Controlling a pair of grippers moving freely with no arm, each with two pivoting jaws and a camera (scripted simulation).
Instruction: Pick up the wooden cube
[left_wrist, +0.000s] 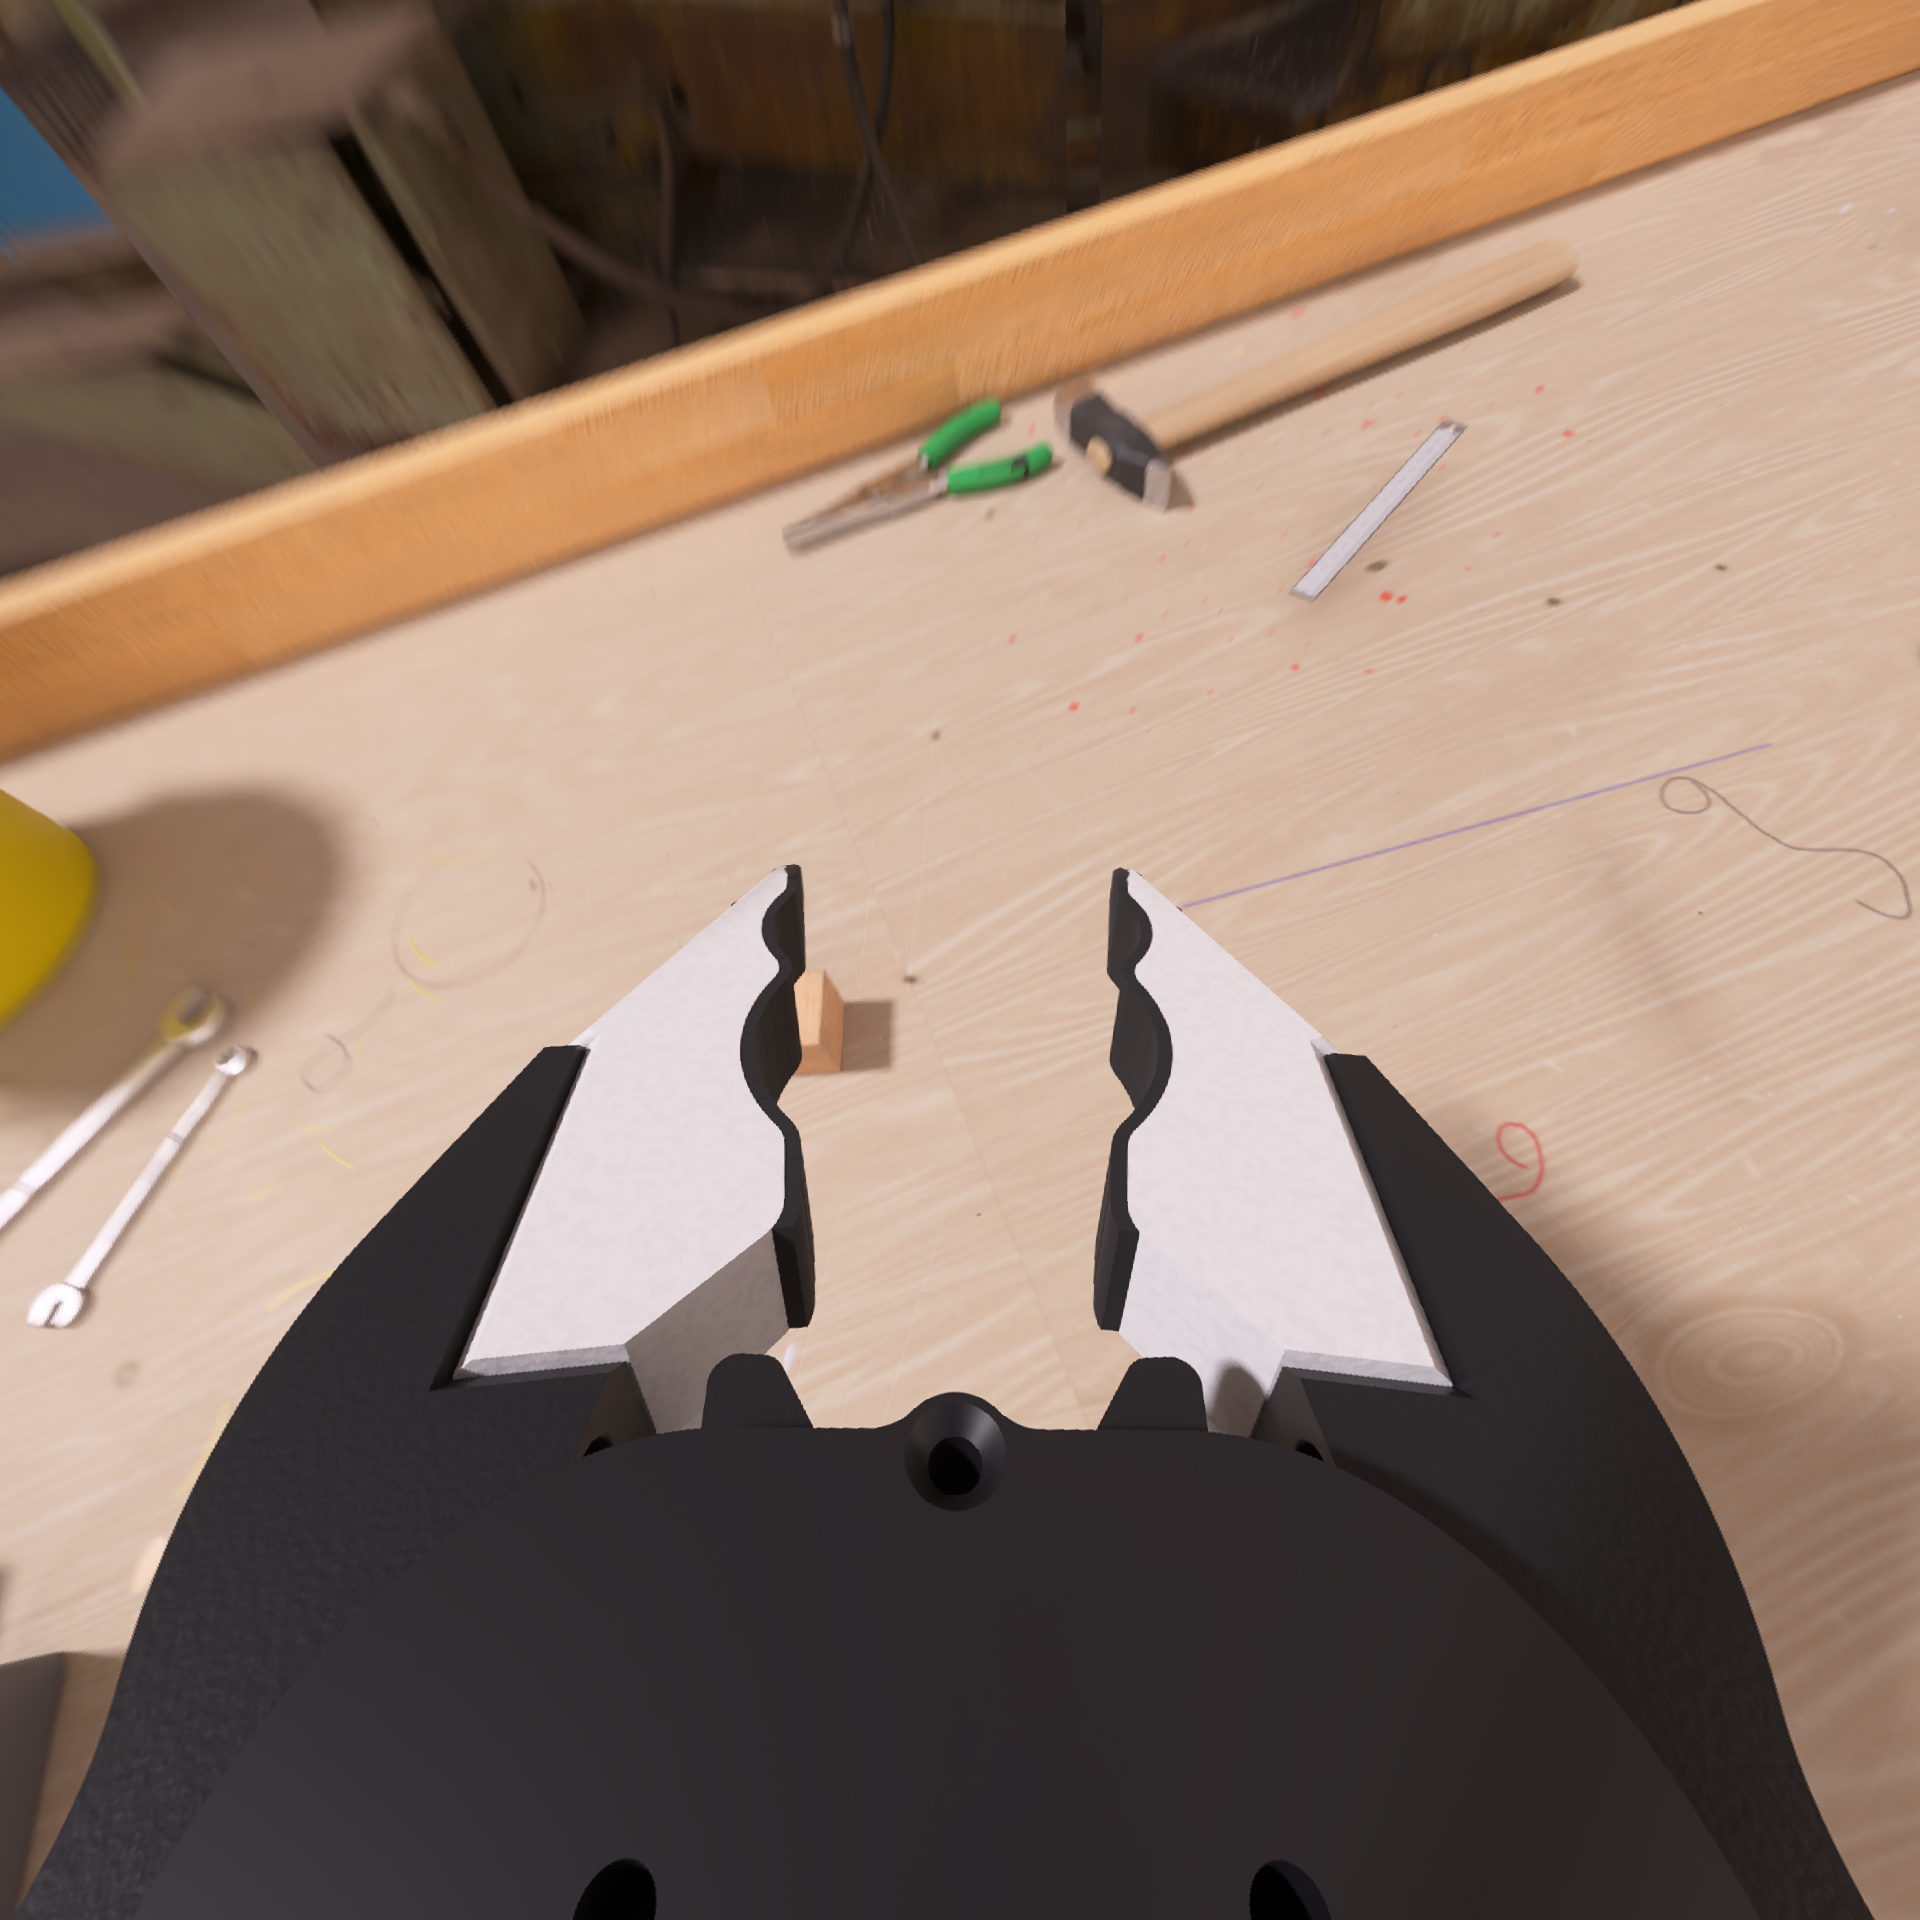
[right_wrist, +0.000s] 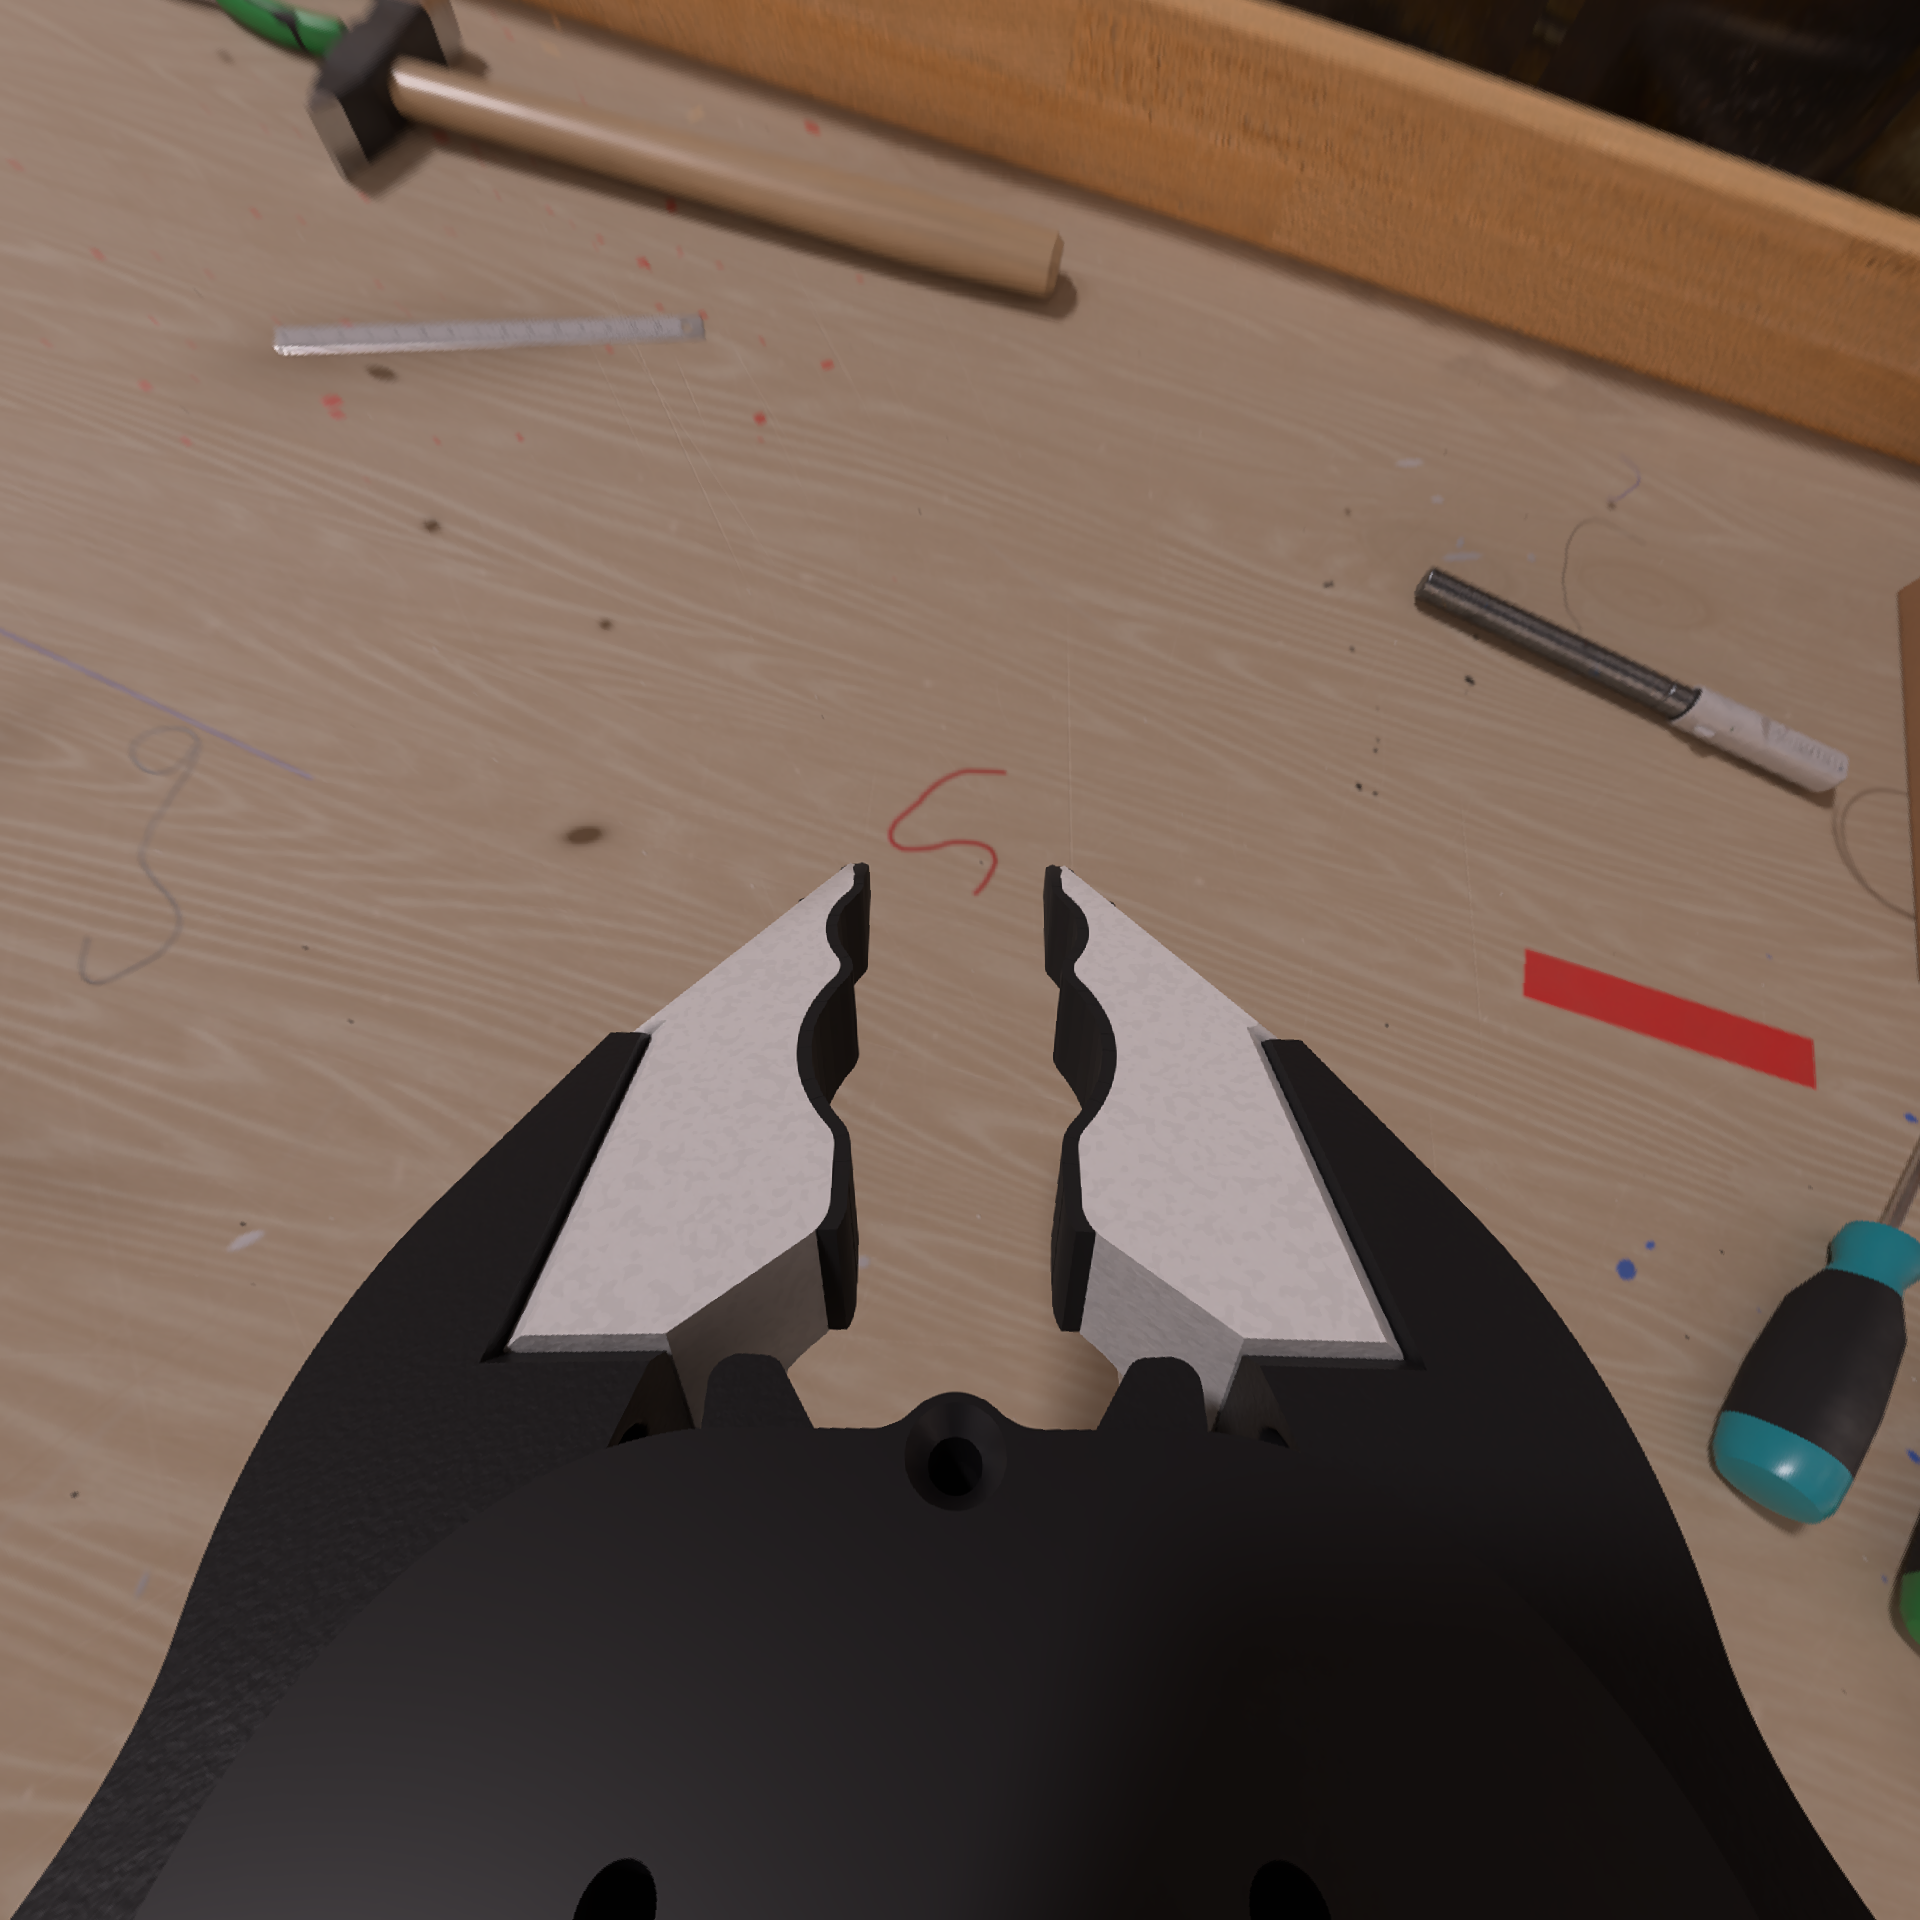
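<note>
Wooden workbench (left_wrist: 1351, 935) lies under your tongs. Your left gripper (left_wrist: 956, 883) is wide apart and holds nothing. See the wooden cube (left_wrist: 821, 1023)? It sits on the bench, peeking past the left finger (left_wrist: 665, 1122), so slide left. Your right gripper (right_wrist: 956, 883) is partly apart, holds nothing, and sees no cube.

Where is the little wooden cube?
In the left wrist view, the wooden cube sits on the workbench, partly hidden behind the left gripper's left jaw.

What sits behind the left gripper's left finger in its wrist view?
The wooden cube on the workbench. One face and a slanted edge show beside the finger; the finger covers the remainder.
</note>
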